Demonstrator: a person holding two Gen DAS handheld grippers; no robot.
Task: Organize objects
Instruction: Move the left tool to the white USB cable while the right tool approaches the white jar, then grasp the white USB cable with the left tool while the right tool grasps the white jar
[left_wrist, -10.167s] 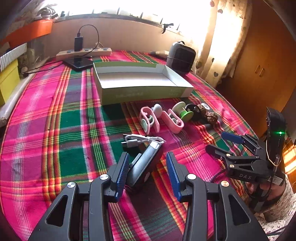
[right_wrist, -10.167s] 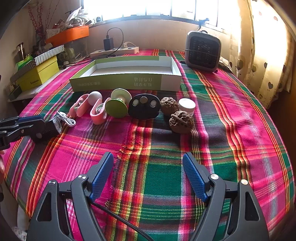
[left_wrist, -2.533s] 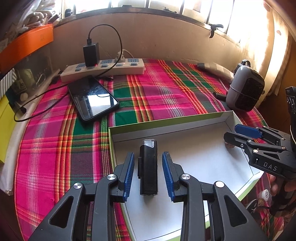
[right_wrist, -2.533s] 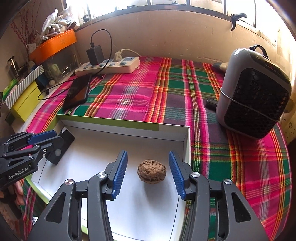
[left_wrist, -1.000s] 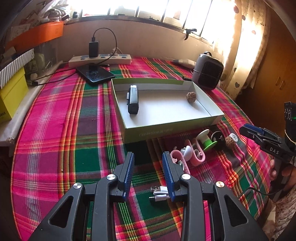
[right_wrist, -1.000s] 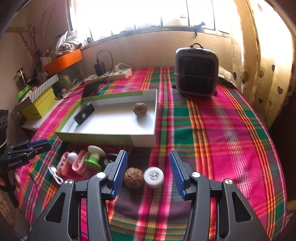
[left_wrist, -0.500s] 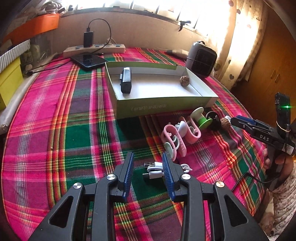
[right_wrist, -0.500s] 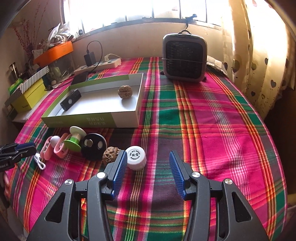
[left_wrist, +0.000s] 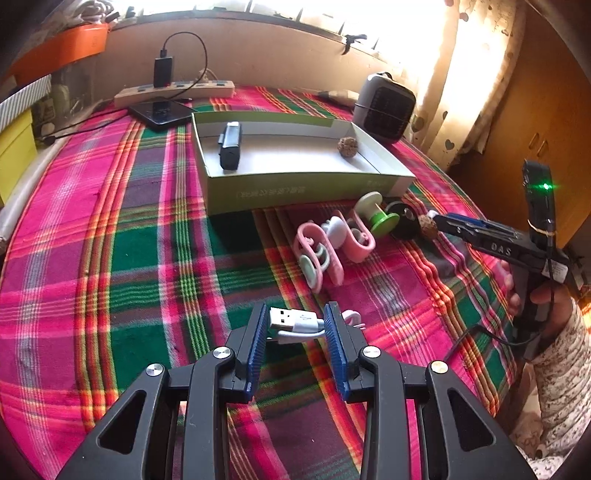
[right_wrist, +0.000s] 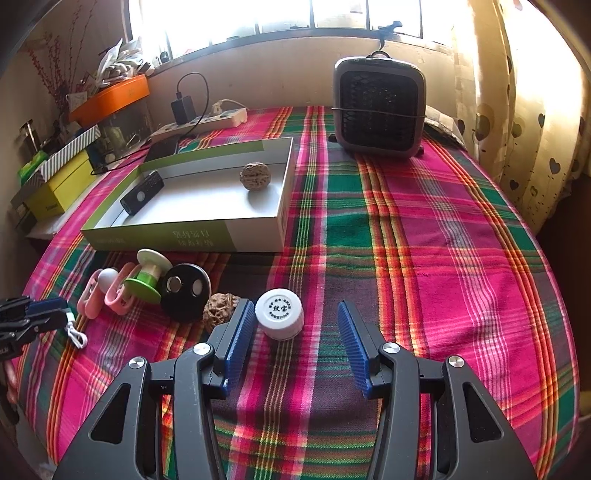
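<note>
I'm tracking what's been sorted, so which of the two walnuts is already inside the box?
The walnut lying on the white floor of the green-sided box, near its right wall. The other walnut sits on the plaid cloth beside the white cap.

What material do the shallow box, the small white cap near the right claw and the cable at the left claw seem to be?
The box: printed cardboard, likely, with thin folded walls and a matte white inside. The cap: probably smooth plastic, with a ribbed side and black print on top. The cable: glossy white plastic sheath and a shiny metal USB plug.
</note>
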